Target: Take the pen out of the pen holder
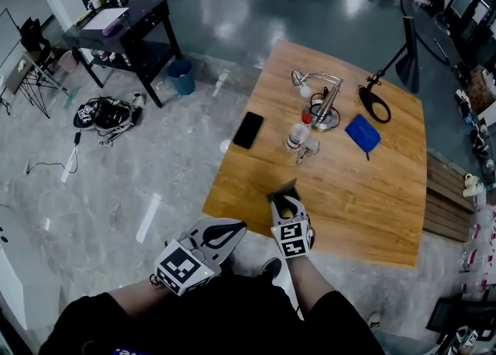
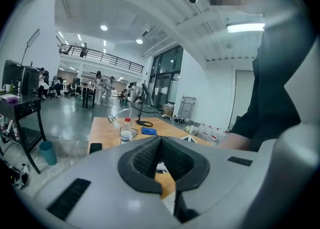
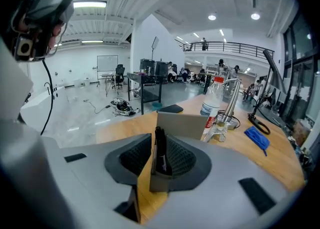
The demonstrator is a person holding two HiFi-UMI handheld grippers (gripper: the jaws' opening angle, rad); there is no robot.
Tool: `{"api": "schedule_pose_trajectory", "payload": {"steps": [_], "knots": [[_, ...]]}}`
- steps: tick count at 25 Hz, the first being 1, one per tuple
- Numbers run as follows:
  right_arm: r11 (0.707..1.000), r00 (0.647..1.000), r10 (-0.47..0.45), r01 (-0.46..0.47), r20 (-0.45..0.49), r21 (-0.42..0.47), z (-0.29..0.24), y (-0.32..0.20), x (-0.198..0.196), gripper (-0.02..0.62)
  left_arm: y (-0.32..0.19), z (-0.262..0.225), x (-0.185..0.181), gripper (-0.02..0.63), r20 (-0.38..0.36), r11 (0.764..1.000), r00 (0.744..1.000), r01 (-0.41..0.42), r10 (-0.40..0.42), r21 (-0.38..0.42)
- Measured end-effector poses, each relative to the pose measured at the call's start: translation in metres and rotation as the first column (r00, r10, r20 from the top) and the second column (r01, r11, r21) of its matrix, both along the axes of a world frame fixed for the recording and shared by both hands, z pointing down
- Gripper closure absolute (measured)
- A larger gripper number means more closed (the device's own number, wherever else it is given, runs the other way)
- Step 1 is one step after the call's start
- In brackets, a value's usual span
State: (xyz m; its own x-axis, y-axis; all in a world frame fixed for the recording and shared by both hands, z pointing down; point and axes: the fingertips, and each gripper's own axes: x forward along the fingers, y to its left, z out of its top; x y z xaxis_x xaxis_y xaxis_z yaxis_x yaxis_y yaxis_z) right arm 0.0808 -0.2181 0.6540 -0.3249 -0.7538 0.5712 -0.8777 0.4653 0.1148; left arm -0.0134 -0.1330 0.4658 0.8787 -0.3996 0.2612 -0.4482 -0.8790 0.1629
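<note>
The right gripper (image 1: pixel 285 206) seems clamped on the pen holder (image 3: pixel 182 125) at the table's (image 1: pixel 372 214) near edge. The pen (image 3: pixel 160 150) stands inside it. The left gripper (image 1: pixel 239 228), jaws together and empty, hangs just left, so probably it should pull the pen.

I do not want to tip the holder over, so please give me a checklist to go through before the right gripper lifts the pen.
1. Pen between the right gripper jaws: ok, they are closed on it.
2. Jaws hold only the pen, not the pen holder wall: cannot tell.
3. Holder steadied: not ok; the left gripper is shut, empty, and off the table.
4. Space above the pen free: ok.
5. Bottle out of the way: ok, it stands farther back.
</note>
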Motion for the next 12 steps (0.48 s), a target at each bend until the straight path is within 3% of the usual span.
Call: {"api": "schedule_pose_trajectory", "payload": {"steps": [12], "knots": [[0.999,0.999,0.035,-0.034,-0.029,0.019,-0.0021,-0.0005,0.0042,0.534,0.0003,0.0049,-0.0098,0.597,0.008,1.000,1.000,0.011,-0.011,-0.013]]}}
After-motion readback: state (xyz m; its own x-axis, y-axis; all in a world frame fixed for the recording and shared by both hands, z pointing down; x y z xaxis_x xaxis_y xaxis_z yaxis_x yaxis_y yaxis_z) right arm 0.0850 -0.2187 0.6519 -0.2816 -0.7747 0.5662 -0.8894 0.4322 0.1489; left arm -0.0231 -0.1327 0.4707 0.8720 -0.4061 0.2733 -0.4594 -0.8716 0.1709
